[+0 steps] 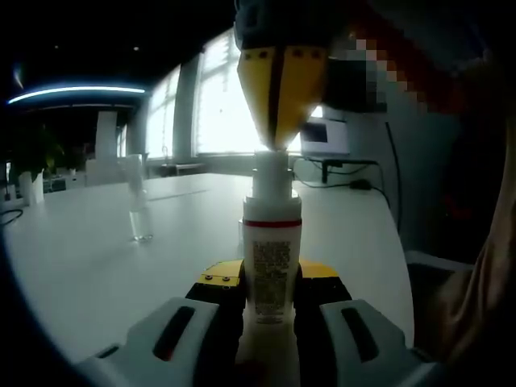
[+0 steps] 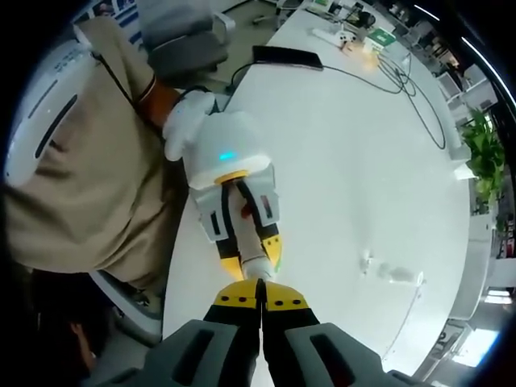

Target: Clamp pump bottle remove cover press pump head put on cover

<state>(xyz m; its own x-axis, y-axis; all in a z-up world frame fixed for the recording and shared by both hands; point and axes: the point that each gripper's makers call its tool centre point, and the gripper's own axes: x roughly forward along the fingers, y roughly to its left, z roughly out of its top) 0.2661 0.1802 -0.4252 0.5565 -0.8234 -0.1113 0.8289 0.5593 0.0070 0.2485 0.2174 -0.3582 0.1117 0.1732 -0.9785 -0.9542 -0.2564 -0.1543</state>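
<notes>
A white pump bottle (image 1: 272,258) with a red band stands upright on the white table (image 1: 81,266). My left gripper (image 1: 270,284) is shut on its body. My right gripper (image 1: 274,145) comes down from above, its yellow jaws shut, tip resting on the pump head (image 1: 272,173). In the right gripper view, my right gripper (image 2: 260,292) points straight down at the bottle's top (image 2: 256,268), which the left gripper (image 2: 254,256) holds from the side. The clear cover (image 1: 139,201) stands apart on the table, also visible as a clear cover (image 2: 393,274) to the right.
A person in beige clothing (image 2: 72,185) stands at the table's edge (image 2: 173,274). Cables and small devices (image 2: 355,40) lie at the far end. A monitor (image 1: 326,133), a chair (image 1: 435,266) and a potted plant (image 2: 484,153) are around the table.
</notes>
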